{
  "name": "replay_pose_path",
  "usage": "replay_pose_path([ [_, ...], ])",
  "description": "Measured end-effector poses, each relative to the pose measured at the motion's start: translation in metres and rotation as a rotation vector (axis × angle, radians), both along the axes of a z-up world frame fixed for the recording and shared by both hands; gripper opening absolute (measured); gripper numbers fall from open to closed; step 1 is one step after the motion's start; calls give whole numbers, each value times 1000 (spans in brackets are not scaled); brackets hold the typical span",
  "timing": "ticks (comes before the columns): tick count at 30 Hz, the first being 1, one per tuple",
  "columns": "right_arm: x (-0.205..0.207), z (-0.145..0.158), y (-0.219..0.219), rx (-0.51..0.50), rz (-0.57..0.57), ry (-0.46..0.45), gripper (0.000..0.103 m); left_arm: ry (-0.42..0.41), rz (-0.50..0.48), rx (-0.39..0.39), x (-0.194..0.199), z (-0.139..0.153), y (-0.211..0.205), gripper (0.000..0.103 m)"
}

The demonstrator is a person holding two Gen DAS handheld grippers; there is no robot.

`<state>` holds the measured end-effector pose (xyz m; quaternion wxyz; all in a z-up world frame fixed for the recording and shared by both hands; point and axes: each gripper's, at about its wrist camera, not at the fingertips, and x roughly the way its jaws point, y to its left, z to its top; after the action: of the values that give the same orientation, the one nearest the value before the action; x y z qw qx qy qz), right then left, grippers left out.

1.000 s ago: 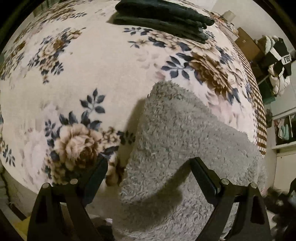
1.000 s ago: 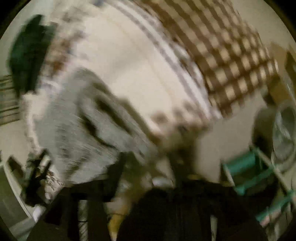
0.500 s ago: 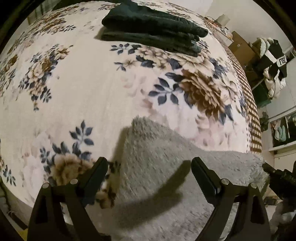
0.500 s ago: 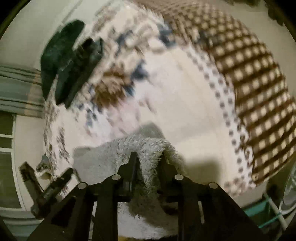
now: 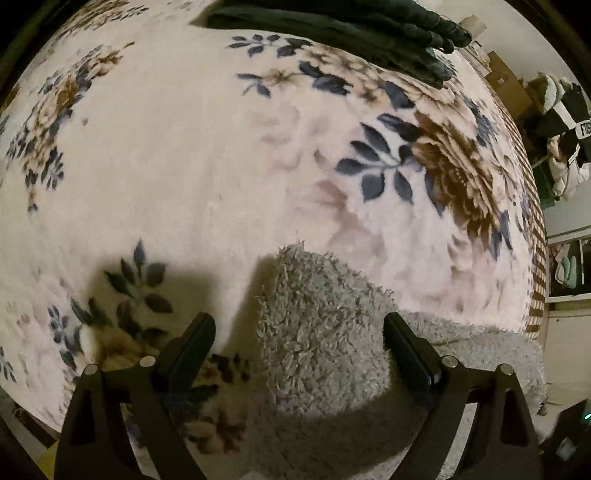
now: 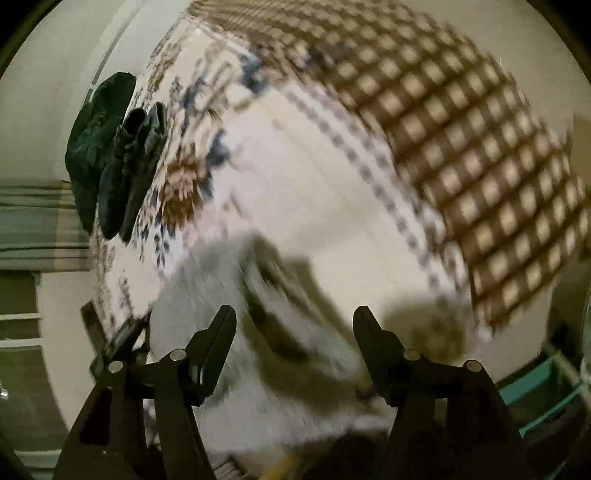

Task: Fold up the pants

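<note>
The grey fluffy pants point(image 5: 317, 332) lie folded at the near edge of a bed with a floral blanket point(image 5: 184, 166). My left gripper point(image 5: 299, 328) is open, its fingers either side of the folded corner, above the fabric. In the right wrist view the pants point(image 6: 258, 350) are blurred by motion and lie under my right gripper point(image 6: 295, 325), which is open and holds nothing.
A stack of dark folded clothes point(image 5: 332, 22) sits at the far side of the bed, also in the right wrist view point(image 6: 110, 155). A brown checked cover point(image 6: 461, 147) spans the bed's right part. Shelves with clothes point(image 5: 561, 110) stand at the right.
My right gripper was shut on the pants' edge half a second ago and has opened and let go. The pants now lie lower in the left wrist view.
</note>
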<state>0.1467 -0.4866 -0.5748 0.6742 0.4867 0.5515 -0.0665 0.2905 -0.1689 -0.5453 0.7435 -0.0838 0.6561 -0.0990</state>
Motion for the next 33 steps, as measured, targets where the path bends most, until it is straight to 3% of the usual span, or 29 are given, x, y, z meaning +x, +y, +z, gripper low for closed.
replay_pose_path([
  [3,-15,-33,13,135,-23,22,68,-9,-8,13,-2,2,-2,92],
  [4,-18,-42,18,166,-43,7,59,-12,-12,17,-1,4,-2,92],
  [5,-22,-47,21,166,-57,8,27,-17,-17,20,0,5,0,92],
  [6,-24,-49,26,153,-62,30,14,-21,-24,26,0,6,-3,92],
  [12,-70,-8,20,45,-108,47,12,-20,-52,8,2,8,-9,92],
  [15,-81,-26,15,46,-89,154,12,-24,-70,7,2,10,-17,92],
  [18,-69,-47,19,45,-16,214,14,-35,-94,12,0,16,-23,92],
  [21,-49,-26,21,4,42,180,39,-46,-111,14,-2,19,-26,92],
  [22,-42,-10,20,-26,40,123,55,-47,-115,12,-3,19,-27,92],
  [23,-37,3,19,-53,39,71,61,-47,-115,11,-3,19,-27,92],
  [26,-5,28,17,-122,84,-52,74,-40,-104,6,-3,15,-28,92],
  [30,59,3,12,-75,135,-44,75,-31,-94,-1,-2,9,-27,92],
  [31,69,-3,13,-48,152,-52,71,-27,-95,0,-2,7,-26,92],
  [32,78,-3,15,-55,159,-79,31,-24,-95,1,-2,5,-25,92],
  [33,83,-3,16,-75,158,-83,20,-20,-94,-2,-1,2,-24,92],
])
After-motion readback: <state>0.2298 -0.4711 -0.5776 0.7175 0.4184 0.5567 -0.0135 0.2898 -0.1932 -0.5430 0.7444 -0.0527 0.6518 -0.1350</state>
